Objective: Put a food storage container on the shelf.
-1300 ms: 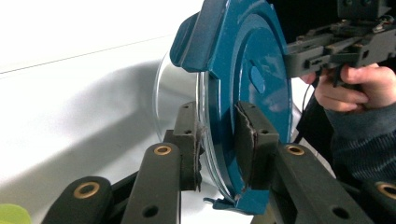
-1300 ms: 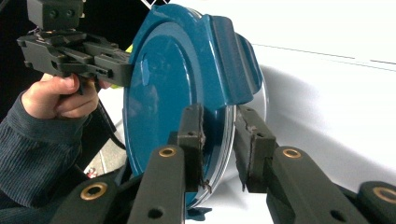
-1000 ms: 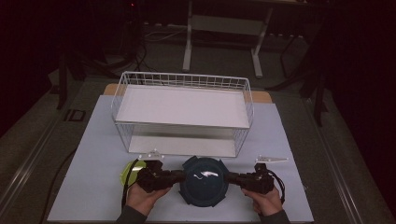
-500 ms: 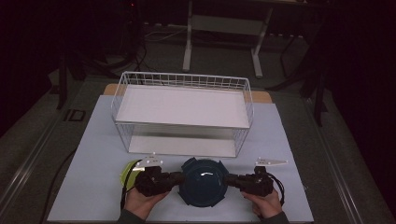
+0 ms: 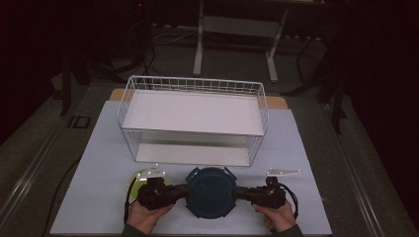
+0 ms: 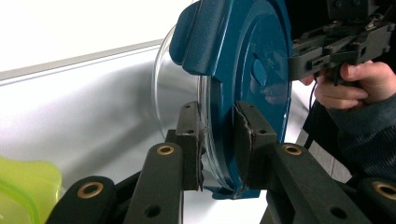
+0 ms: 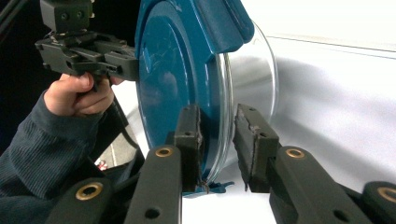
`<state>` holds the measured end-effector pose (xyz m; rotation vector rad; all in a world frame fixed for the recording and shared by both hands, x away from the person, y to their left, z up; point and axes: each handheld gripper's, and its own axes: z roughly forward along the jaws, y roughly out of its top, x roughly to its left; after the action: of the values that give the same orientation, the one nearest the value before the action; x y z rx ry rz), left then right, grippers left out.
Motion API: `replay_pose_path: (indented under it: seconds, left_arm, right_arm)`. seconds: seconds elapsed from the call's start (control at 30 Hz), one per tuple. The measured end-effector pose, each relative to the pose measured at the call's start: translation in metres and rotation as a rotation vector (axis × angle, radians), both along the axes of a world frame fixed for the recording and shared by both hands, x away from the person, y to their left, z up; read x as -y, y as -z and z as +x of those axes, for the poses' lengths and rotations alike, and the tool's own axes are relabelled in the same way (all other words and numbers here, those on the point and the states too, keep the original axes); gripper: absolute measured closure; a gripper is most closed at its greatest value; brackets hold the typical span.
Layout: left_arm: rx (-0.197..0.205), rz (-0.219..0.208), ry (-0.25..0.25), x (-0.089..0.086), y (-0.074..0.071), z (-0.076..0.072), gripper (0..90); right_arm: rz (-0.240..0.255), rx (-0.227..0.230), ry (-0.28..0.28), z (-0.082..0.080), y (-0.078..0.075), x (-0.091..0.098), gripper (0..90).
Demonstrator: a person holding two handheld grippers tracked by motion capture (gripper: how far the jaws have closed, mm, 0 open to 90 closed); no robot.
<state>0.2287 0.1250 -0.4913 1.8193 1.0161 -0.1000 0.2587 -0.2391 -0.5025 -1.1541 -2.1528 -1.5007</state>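
Little has shifted since a second ago. The right gripper [image 5: 239, 192] has just been easing its jaws open, and they now stand slack around the rim of the blue-lidded glass container [image 5: 211, 192]. The left gripper [image 5: 185, 190] clamps the opposite rim. The container sits on the table before the wire basket [image 5: 192, 82]. Both sides should be gripped evenly before lifting, or it may tip.

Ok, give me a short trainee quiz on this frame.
1. True or false: the left claw is clamped on the rim of the blue-lidded container.
2. What stands behind that container? A) a kettle B) a white wire basket C) a stack of plates
3. What colour is the small tub beside the left claw?
Key: 1 true; 2 B; 3 yellow-green.
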Motion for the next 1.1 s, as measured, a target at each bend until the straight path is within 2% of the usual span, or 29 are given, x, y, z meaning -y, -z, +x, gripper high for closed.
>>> replay_pose_path:
  seconds: [0.13, 0.3, 0.47, 0.8, 1.1]
  left_arm:
    - [-0.002, -0.014, -0.013, 0.002, -0.001, -0.002, 74.6]
    - [0.009, -0.002, -0.026, 0.004, -0.003, -0.002, 75.2]
    - [0.007, -0.008, -0.031, 0.004, -0.003, -0.002, 75.3]
    - [0.057, -0.017, -0.043, 0.003, -0.019, -0.003, 75.4]
    - [0.083, -0.023, -0.054, -0.001, -0.030, -0.003, 75.4]
  right_arm:
    - [-0.012, 0.001, 0.015, -0.002, -0.002, 0.000, 74.1]
    - [-0.028, 0.022, 0.036, -0.006, -0.003, 0.000, 74.7]
    - [-0.033, 0.038, 0.044, -0.006, -0.006, 0.000, 74.7]
    - [-0.035, 0.092, 0.039, -0.004, -0.022, -0.001, 74.7]
    - [-0.028, 0.111, 0.030, 0.000, -0.035, -0.005, 74.7]
